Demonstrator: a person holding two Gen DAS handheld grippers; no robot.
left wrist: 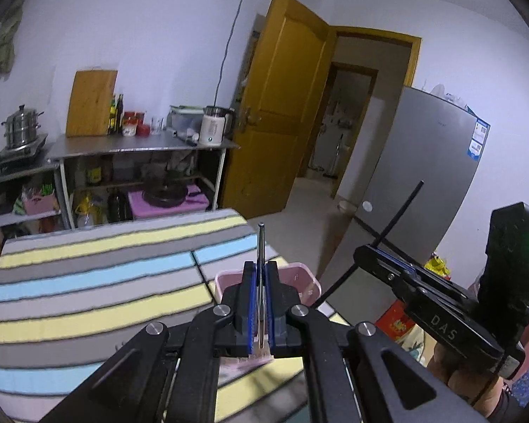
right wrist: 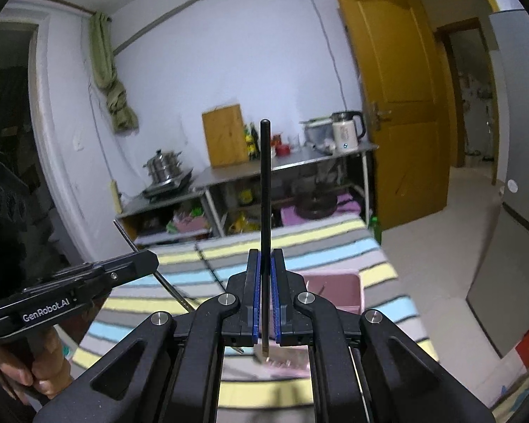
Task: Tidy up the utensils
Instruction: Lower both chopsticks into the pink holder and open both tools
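midway through, by the look of it. left gripper (left wrist: 261, 303) clamped on a thin metal utensil (left wrist: 261, 246), most likely a chopstick, shaft pointing up and away between the blue pads (left wrist: 252, 303). right gripper (right wrist: 265, 299) likewise closed around a black utensil (right wrist: 265, 176), also rod-like, standing upright out of the jaws. both held in the air above the striped tablecloth (left wrist: 88, 282), near the pink basket (left wrist: 306, 275), which sits by the table's edge toward the fridge side. nothing clearly standing inside that basket in the left view; in the right view a couple of thin slivers near its rim, too blurred to call. so probably two pieces picked up, neither deposited yet. remaining, as judged: lowering each rod into the basket and letting go. other loose utensils on the cloth not visible from here, so cannot tell how many more are left.
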